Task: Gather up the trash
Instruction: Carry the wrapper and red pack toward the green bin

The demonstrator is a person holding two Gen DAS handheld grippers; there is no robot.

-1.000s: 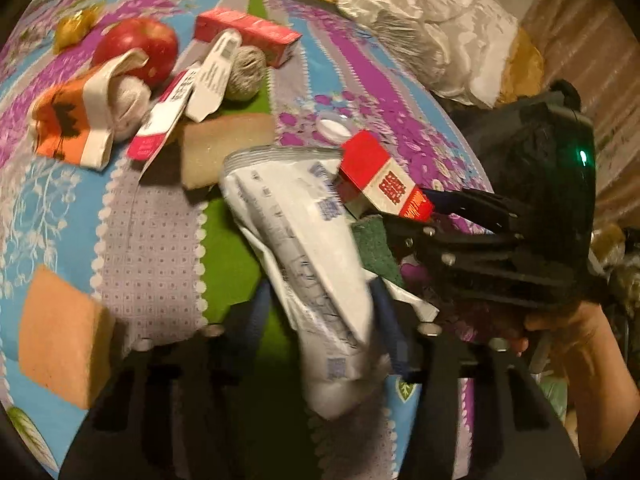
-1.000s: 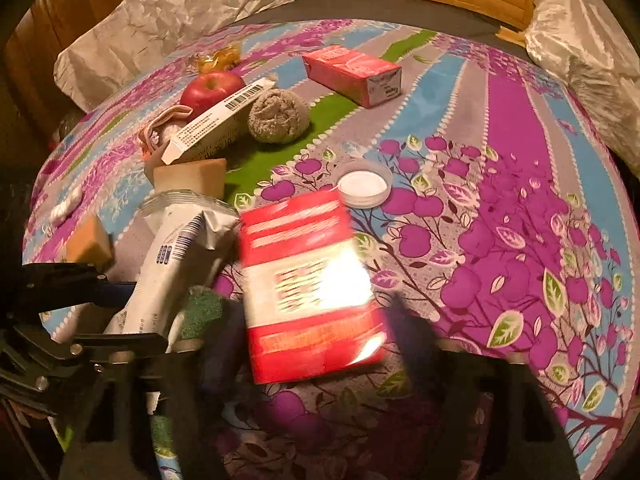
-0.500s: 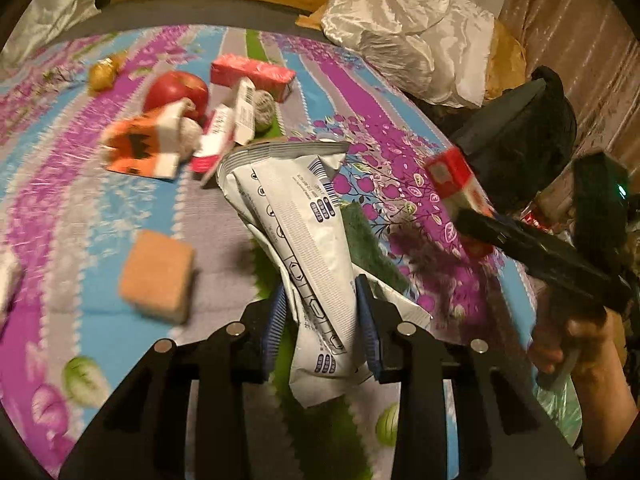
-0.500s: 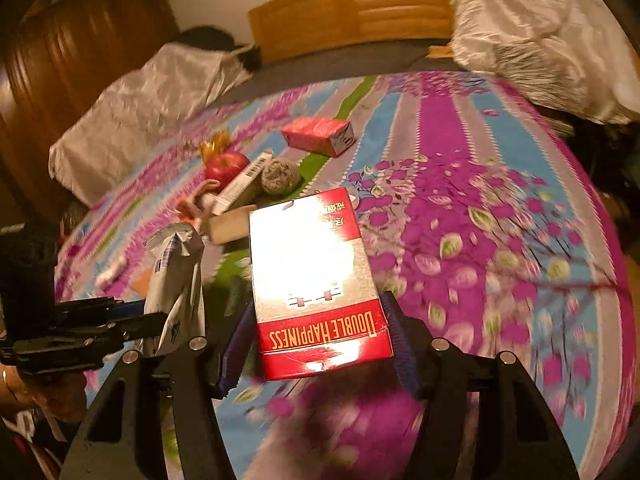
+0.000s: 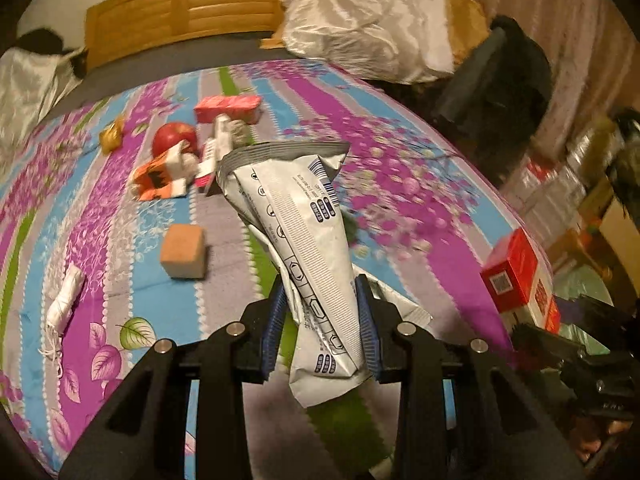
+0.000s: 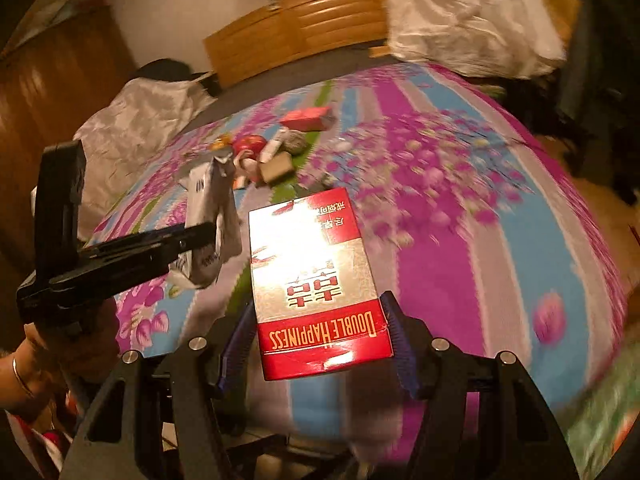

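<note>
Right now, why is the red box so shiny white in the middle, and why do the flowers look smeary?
Right wrist view: room light glares off the glossy red-and-silver cardboard box in the right claw, whitening its print; the flowered purple striped bedspread smears from motion blur. Left wrist view: the crumpled white plastic wrapper stays sharp, and the fisheye lens bends the bed's edges.

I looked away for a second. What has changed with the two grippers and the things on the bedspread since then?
Both grippers lifted their loads off the bedspread and pulled back from the pile. The left gripper tightened on the white wrapper; the right gripper kept the red carton. The apple, pink box and sponge block stayed put.
</note>
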